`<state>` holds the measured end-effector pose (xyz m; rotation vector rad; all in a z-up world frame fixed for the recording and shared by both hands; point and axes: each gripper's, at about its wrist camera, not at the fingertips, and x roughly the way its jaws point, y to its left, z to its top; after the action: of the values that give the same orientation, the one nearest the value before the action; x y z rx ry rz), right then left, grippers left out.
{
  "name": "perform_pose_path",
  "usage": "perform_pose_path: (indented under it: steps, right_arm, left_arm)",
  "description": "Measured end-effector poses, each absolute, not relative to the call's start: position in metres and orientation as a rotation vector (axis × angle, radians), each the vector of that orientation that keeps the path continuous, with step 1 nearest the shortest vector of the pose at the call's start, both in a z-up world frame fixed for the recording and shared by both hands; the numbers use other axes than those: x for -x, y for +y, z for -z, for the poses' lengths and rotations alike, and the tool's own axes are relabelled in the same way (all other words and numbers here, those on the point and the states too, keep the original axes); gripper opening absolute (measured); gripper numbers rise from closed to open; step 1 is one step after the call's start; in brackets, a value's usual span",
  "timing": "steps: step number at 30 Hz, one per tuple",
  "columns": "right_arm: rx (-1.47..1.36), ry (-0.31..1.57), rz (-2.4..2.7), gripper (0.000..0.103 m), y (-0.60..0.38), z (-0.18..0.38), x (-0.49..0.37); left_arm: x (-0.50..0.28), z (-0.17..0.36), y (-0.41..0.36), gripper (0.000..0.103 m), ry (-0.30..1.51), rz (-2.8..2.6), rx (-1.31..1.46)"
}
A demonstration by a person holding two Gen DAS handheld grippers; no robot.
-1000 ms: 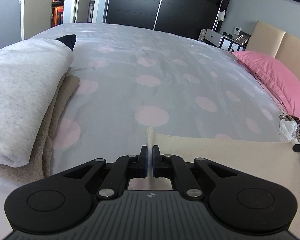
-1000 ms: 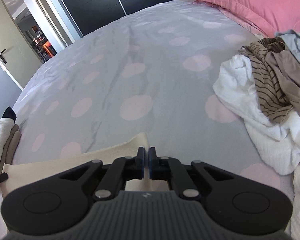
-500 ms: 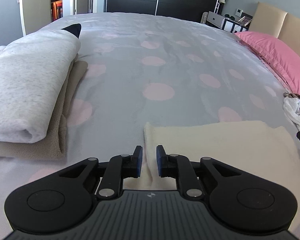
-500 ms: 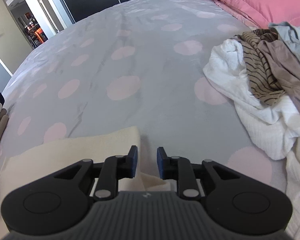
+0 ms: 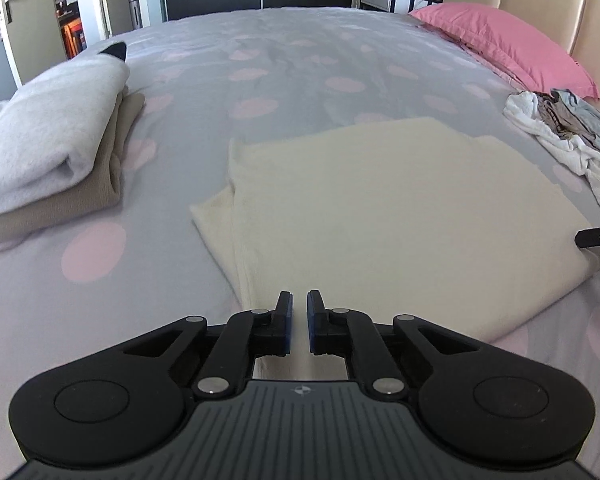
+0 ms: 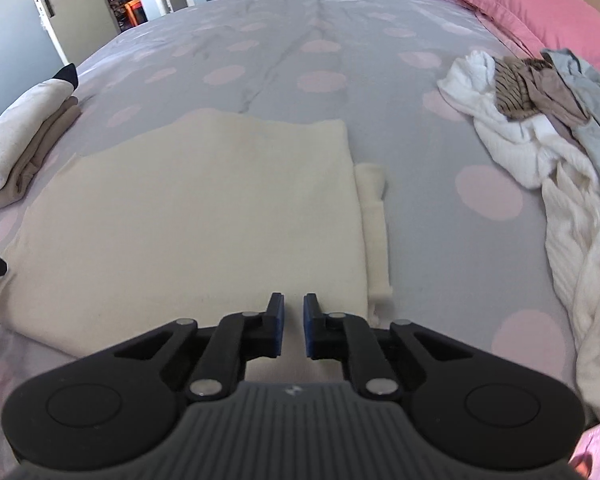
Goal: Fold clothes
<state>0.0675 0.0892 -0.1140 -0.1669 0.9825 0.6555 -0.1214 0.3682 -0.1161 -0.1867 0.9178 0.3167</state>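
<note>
A cream garment (image 5: 380,208) (image 6: 204,208) lies folded flat on the grey, pink-dotted bed cover (image 5: 300,72). A lower layer sticks out along its left edge in the left wrist view, and along its right edge in the right wrist view. My left gripper (image 5: 298,314) hovers over the garment's near left corner, open by a small gap with nothing between the fingers. My right gripper (image 6: 292,312) hovers over the near right corner, also slightly open and holding nothing. Each gripper's tip shows at the edge of the other's view.
A stack of folded clothes, white on beige (image 5: 48,152) (image 6: 24,144), sits to the left. A heap of unfolded clothes (image 5: 568,132) (image 6: 540,120) lies to the right, below a pink pillow (image 5: 504,40). Dark wardrobes and an open door stand beyond the bed.
Both grippers were shut on the cream garment's far edge a second ago. They opened, let it drop flat, and pulled back and up toward the near edge.
</note>
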Motion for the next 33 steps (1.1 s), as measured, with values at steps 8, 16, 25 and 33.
perform_pose_path:
  steps: [8,16,25,33]
  right_arm:
    - [0.114,0.979,-0.567,0.01,0.072,0.134,-0.038]
    - [0.079,0.922,-0.554,0.037,0.06,0.121,-0.006]
    - [-0.1,0.995,-0.459,0.06,0.041,0.121,-0.034]
    - [-0.129,1.06,-0.444,0.066,0.049,0.144,-0.038]
  left_arm:
    - [0.152,0.131,0.371,0.003,0.931,-0.38,0.282]
    - [0.177,0.115,0.365,0.037,0.846,-0.482,0.368]
    - [0.179,0.135,0.389,0.046,0.851,-0.505,0.636]
    - [0.168,0.149,0.381,0.055,0.845,-0.502,0.613]
